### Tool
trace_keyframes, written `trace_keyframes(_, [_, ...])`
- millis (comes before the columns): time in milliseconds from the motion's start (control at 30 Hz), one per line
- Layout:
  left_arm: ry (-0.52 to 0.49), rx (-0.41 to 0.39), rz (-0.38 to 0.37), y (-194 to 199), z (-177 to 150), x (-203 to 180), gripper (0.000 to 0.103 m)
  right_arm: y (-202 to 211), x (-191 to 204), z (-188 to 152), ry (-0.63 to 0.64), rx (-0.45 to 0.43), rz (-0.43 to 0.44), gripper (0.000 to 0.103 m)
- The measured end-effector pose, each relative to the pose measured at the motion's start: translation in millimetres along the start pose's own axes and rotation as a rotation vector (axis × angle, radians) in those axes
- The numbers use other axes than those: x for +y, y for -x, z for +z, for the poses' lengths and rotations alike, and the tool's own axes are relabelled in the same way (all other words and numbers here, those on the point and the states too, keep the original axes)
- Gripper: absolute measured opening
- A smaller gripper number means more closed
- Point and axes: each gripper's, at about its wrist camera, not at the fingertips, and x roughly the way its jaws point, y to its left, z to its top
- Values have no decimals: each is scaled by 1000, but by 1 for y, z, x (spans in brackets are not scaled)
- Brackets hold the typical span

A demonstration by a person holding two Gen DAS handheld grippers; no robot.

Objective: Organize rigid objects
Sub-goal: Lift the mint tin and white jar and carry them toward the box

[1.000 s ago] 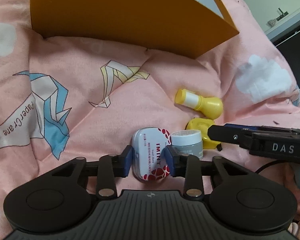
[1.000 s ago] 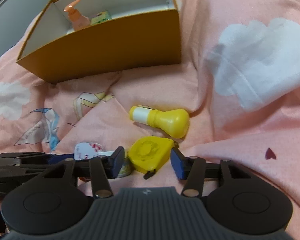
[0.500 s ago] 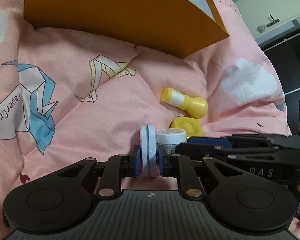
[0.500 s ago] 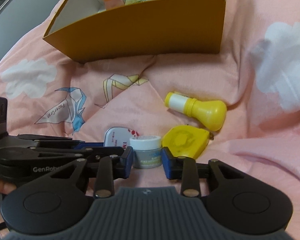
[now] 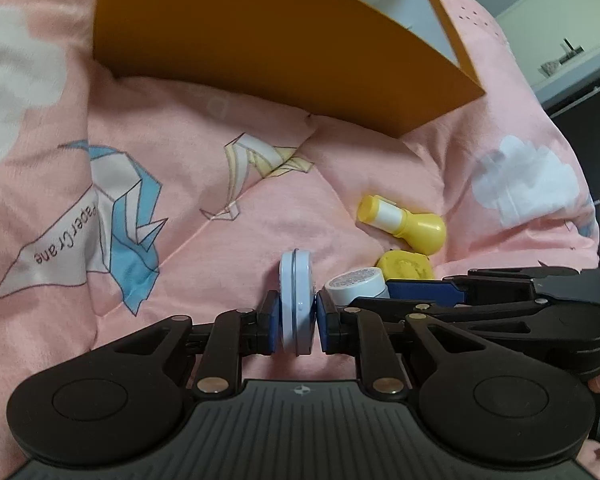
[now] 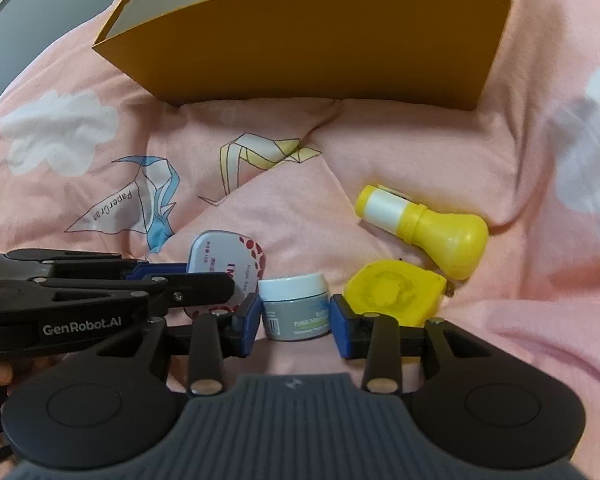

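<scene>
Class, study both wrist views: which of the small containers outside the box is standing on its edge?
The white mint tin, upright on its edge between the left gripper's pads. The grey jar sits upright; the yellow bottle lies sideways.

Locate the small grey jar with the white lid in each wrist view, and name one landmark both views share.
Left wrist: the jar sits just right of centre, beside the upright tin, partly behind the right gripper's fingers.
Right wrist: the jar sits at lower centre, between the right gripper.
Shared landmark: the yellow bottle, right of and beyond the jar.
</scene>
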Motion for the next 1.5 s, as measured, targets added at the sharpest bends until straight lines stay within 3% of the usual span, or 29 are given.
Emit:
trace_keyframes(533, [2,-5,-10,-7,-1,0,24,-9,-5,4,-35,-3,29,39])
trace_keyframes(867, [-26,-63,-44,16,0,-6,19,19,3,1,26,-114,13,39])
trace_keyframes(1167, [-51,-172,-69,52,15,-16,19,49,10,18,106,-215,-19,39])
trace_keyframes(1500, [-121,-350,-120,103,54,-46,19,110,30,45,230,-389,-63,39])
